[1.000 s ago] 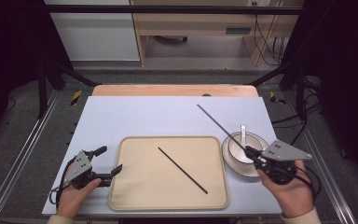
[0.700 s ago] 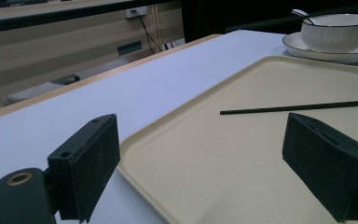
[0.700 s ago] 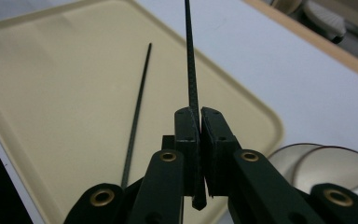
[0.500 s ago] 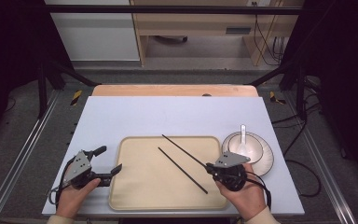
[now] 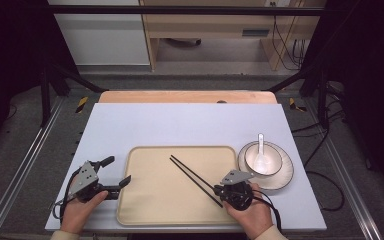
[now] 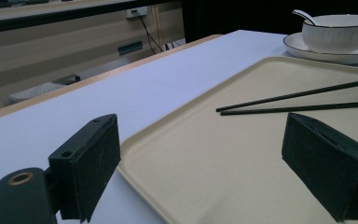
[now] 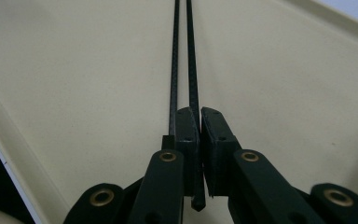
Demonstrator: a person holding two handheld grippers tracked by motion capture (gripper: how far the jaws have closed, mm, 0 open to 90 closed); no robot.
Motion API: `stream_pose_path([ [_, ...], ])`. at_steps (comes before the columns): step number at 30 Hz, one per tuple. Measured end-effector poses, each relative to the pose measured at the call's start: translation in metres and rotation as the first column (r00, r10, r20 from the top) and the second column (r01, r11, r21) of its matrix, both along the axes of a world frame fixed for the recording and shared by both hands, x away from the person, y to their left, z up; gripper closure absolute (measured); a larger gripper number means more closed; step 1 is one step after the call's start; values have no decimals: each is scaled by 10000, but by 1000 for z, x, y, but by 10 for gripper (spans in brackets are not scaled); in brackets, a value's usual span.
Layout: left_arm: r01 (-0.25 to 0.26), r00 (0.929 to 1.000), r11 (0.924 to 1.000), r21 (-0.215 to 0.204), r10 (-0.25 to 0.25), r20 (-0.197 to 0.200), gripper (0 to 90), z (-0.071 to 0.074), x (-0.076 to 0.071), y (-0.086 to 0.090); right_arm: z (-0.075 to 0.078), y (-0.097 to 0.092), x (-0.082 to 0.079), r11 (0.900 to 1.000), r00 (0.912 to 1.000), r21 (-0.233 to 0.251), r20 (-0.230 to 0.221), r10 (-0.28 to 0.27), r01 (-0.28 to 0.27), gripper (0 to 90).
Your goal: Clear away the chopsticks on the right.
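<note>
A: Pale lavender table [image 5: 190, 125] under dim light, dark floor and a wooden bench beyond. Nearest the front edge?

B: Two hands. At near left, left gripper [image 5: 114, 174] level and low, pointing right, straddling the left rim of the beige tray [image 5: 150, 200]; jaws spread wide, nothing between. At near right, right gripper [image 5: 219, 189] over the tray's near right part, hand [image 5: 252, 215] behind it, aimed toward far left.

A: Closed on anything?

B: Pinched narrow around the near end of one black chopstick [image 7: 192, 70]; the stub pokes out behind the jaws. Second chopstick [image 7: 173, 70] lying just beside, along the outside of the left jaw, not clamped. Both running diagonally across the tray toward its far middle, tips close together.

A: Handling, at a guess?

B: Probably light, stiff, thin and smooth, so likely to swivel or slip in a pinch at the very end. Safer grip nearer the middle, flat across the pads.

A: And farther off?

B: Right of the tray, white bowl [image 5: 263, 159] on a dark-rimmed plate [image 5: 285, 177], white spoon [image 5: 260, 150] resting inside. Fragile-looking, so worth keeping clear of.
</note>
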State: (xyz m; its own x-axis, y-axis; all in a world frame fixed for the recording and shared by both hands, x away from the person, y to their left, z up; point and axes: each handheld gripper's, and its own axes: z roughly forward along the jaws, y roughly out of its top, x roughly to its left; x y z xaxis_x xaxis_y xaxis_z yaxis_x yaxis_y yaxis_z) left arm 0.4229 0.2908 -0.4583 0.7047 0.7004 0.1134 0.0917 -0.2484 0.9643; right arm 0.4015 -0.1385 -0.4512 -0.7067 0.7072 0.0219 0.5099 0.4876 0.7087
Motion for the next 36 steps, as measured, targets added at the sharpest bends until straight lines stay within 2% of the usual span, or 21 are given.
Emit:
stream_pose_path([
  [5,11,10000,10000,-13,-11,11,110,0,0,0,-3,1,-2,10000,10000,2,-32,3,-3,853],
  [9,30,10000,10000,-2,-30,23,111,0,0,0,-6,-1,-2,9999,9996,-7,-235,133,-133,841],
  [14,31,10000,10000,1,-31,13,111,0,0,0,-3,0,-5,9993,9993,89,90,361,-362,706],
  [18,55,10000,10000,5,-55,24,110,1,0,0,-5,-2,-4,9989,9995,406,236,224,-233,600],
  [22,47,10000,10000,-13,-47,34,111,1,0,0,-4,-4,-1,9973,9990,726,441,83,-115,442],
  [26,45,10000,10000,-15,-45,29,111,1,0,0,-4,-6,3,9938,9992,1105,394,69,-112,291],
  [31,76,10000,10000,30,-76,18,111,0,0,-2,-3,-6,6,9946,9975,1009,685,186,-254,145],
  [36,106,9999,9999,104,-106,-12,111,0,0,-3,-2,-7,8,9956,9939,932,1102,-11,-93,113],
])
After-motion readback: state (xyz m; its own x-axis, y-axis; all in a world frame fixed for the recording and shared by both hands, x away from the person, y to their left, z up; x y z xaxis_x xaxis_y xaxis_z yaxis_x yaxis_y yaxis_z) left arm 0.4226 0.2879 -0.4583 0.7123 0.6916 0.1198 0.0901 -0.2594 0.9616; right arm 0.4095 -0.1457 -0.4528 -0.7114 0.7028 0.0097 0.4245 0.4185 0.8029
